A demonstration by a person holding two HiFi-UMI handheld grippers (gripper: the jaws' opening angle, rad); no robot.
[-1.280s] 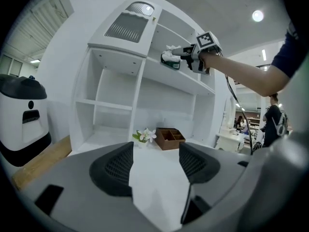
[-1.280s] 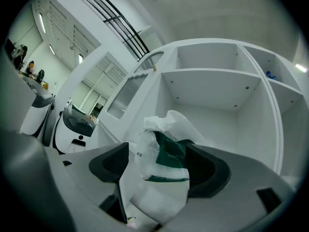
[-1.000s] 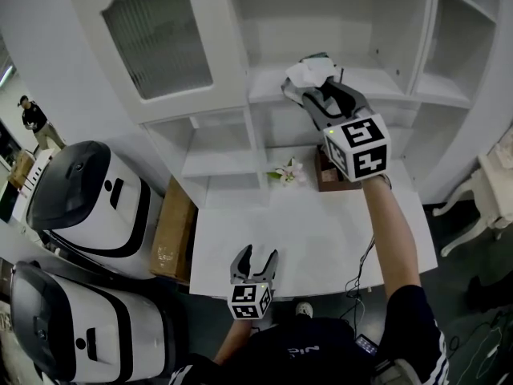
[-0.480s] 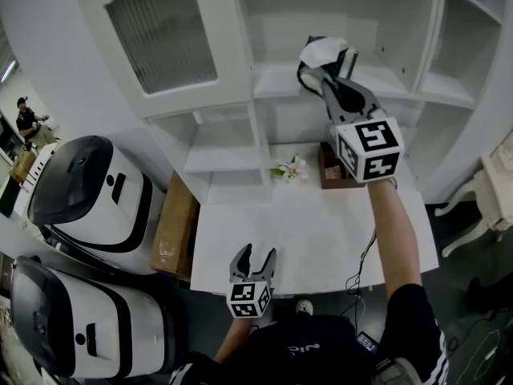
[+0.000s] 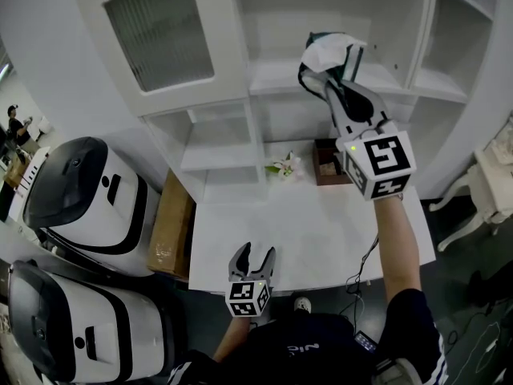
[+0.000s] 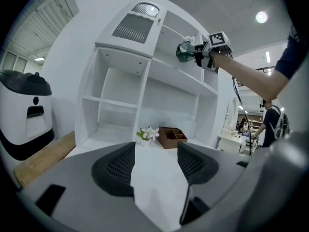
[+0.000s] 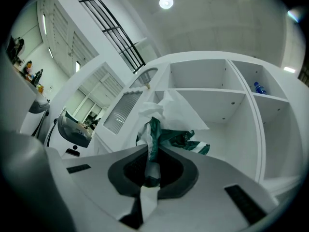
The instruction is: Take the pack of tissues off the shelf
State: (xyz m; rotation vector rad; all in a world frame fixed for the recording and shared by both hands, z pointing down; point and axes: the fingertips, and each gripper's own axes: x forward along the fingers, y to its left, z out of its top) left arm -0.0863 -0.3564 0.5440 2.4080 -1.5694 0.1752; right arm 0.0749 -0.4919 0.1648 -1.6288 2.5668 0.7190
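Right tool (image 5: 325, 77) is pressed together on the pack of tissues (image 5: 327, 53) (green wrapper pinched, white tissue sticking out the top). The pack is held up at the front edge of the upper shelf (image 5: 276, 79). Left tool (image 5: 256, 255) is spread with nothing between its jaws, over the near edge of the worktop (image 5: 313, 231). Flower (image 5: 283, 167) and brown box (image 5: 325, 164) sit at the worktop's far edge.
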